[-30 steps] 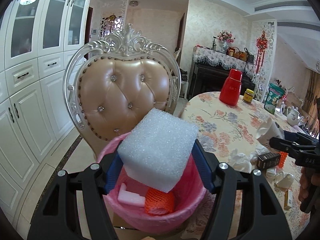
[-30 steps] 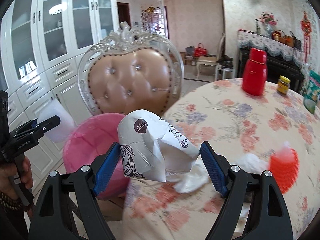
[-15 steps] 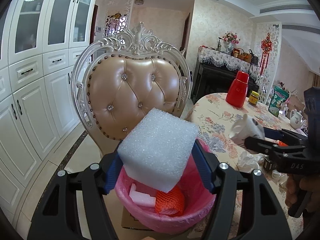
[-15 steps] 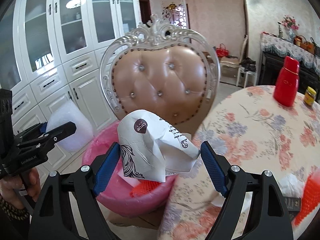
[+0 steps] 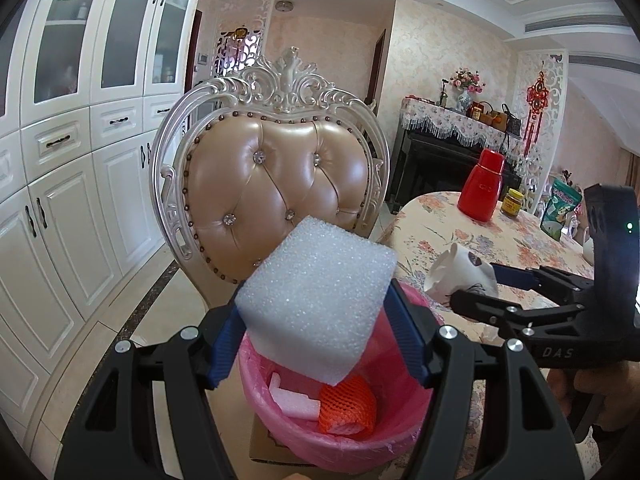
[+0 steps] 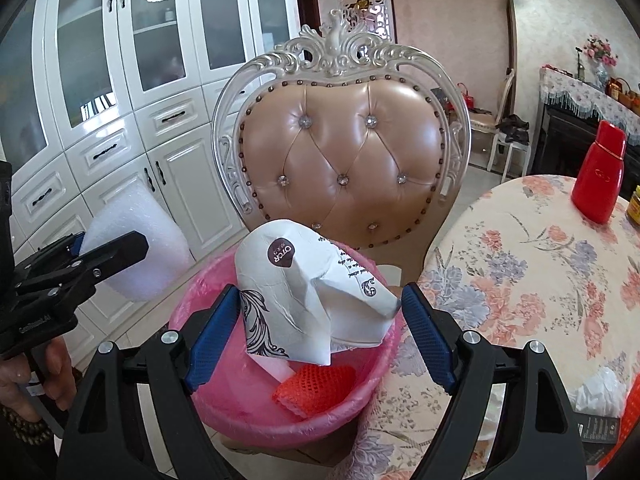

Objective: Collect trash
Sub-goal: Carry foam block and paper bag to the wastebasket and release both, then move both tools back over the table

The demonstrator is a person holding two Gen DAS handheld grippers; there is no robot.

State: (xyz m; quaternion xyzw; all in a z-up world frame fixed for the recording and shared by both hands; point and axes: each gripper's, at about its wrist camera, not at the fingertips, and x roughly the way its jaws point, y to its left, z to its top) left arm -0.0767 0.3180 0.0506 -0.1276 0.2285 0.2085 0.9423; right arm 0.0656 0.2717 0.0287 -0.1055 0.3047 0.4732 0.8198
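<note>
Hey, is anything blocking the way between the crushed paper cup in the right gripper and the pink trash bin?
Nothing visible does. The right gripper holds the paper cup over the open pink bin, which holds only an orange net and white foam low inside.

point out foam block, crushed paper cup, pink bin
foam block (image 5: 316, 300): left wrist view, front face.
crushed paper cup (image 6: 304, 292): right wrist view, creased side.
pink bin (image 6: 256, 420): right wrist view, near inner wall.

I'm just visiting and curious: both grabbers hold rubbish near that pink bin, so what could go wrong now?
The foam block looks nearly as wide as the pink bin, so it might catch the rim or bounce out. The crumpled paper cup is pinched at its edges and may slip early. Both tools crowd the bin and could bump.
</note>
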